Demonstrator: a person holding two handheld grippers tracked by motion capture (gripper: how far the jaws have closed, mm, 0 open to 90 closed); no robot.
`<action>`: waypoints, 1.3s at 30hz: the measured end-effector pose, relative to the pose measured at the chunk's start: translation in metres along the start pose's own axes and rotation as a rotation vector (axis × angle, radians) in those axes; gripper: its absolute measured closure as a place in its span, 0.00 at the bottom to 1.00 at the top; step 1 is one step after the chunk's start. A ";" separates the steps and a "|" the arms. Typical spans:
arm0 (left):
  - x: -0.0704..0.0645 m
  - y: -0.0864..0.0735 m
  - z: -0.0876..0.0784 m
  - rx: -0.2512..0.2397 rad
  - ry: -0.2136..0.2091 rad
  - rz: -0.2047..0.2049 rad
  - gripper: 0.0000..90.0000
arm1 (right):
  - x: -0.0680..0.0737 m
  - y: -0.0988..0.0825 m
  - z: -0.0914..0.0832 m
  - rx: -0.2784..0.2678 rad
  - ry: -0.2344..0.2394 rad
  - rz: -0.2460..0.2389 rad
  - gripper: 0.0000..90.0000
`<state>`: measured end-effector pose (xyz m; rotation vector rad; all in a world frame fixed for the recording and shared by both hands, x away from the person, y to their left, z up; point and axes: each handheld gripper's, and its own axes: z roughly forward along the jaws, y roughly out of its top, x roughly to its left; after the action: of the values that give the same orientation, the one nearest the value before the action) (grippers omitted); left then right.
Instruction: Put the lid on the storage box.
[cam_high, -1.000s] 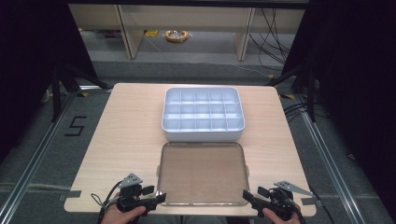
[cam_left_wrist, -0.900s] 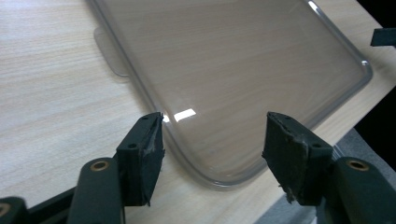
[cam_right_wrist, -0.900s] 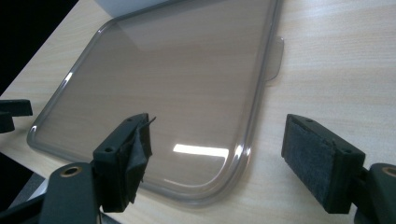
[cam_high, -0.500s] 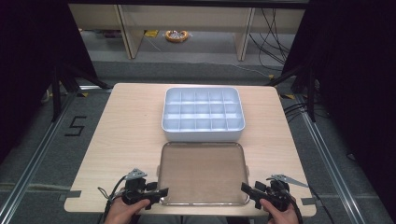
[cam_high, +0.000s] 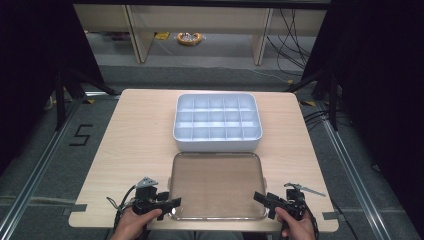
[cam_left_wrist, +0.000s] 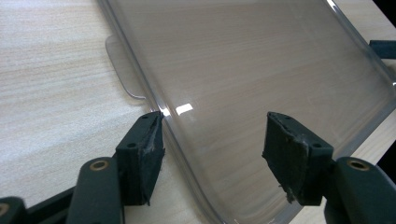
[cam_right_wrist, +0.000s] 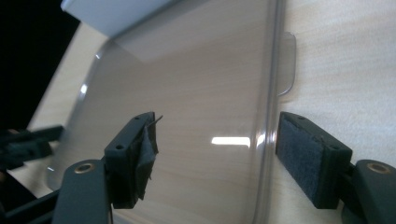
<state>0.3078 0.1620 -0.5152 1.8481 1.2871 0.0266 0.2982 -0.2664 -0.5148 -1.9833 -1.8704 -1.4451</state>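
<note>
Clear lid (cam_high: 217, 185) lies flat near table's front edge.

Glossy clear plastic lid (cam_high: 217, 186), matt wood-grain table (cam_high: 135, 135)

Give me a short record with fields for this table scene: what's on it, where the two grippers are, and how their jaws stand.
surface: light wooden table
far item: white plastic compartment box, its cells look empty
near item: clear plastic lid, flat on the table, just in front of the box
left gripper: at the lid's near left corner, jaws open astride its edge, pads not pressing
right gripper: at the lid's near right corner, jaws have just been closing, still open astride the edge
lid held: not yet
</note>
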 end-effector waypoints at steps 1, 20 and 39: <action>0.000 0.000 0.000 0.002 0.001 0.001 0.41 | -0.001 0.000 -0.002 -0.001 0.022 0.051 0.34; 0.000 -0.004 -0.005 0.023 0.009 0.065 0.36 | 0.004 -0.012 -0.014 0.020 0.145 -0.108 0.66; 0.010 0.004 0.001 -0.018 -0.070 -0.055 0.23 | 0.028 -0.004 -0.034 -0.052 0.201 -0.437 0.65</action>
<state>0.3157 0.1685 -0.5174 1.7820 1.2844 -0.0551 0.2711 -0.2646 -0.4804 -1.4317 -2.2830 -1.7297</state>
